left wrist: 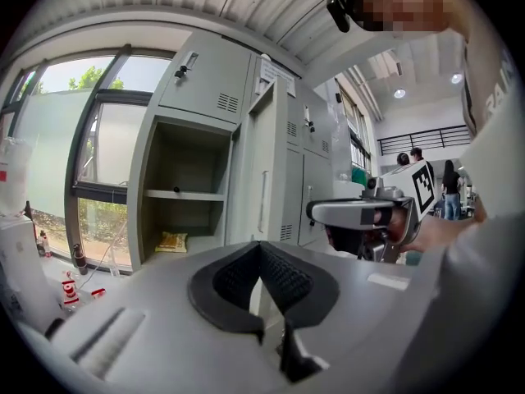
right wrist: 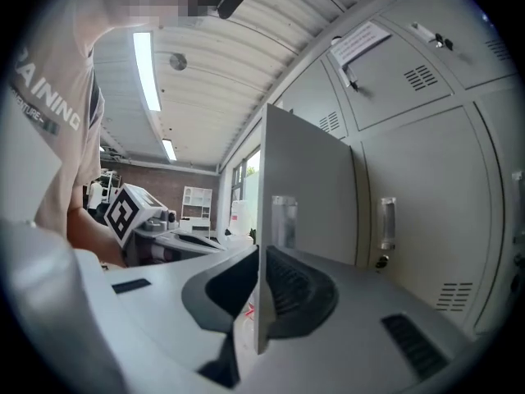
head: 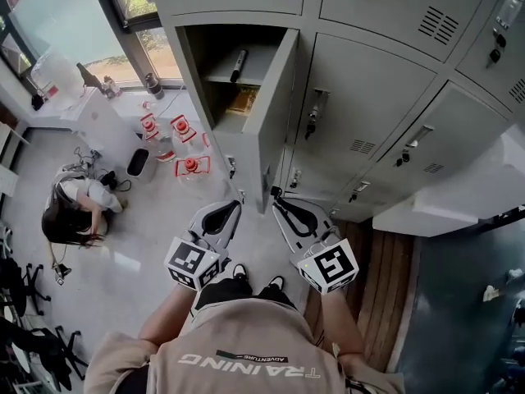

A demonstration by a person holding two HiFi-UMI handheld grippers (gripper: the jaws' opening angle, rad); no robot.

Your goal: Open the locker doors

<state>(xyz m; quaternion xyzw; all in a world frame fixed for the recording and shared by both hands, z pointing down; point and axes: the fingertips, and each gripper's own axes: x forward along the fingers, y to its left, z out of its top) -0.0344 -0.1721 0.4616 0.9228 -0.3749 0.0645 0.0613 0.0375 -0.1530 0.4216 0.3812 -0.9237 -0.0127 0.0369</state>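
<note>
Pale floor [head: 139, 249] by window [head: 135, 2], lockers [head: 369, 97] ahead. I read L gripper [left wrist: 261, 249] jaws pressed together, empty; R gripper [right wrist: 258, 257] pinching edge of open locker door [right wrist: 308, 179].

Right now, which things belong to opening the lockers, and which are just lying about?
Job: open locker door, clamped in right claw; left claw, shut and empty; closed locker doors.
Lying about: red-capped water jugs; yellow packet; crouching person.

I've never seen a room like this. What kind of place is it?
Probably the locker corner of a workshop or office: a wall of grey lockers, one door open, with water jugs and office chairs nearby.
</note>
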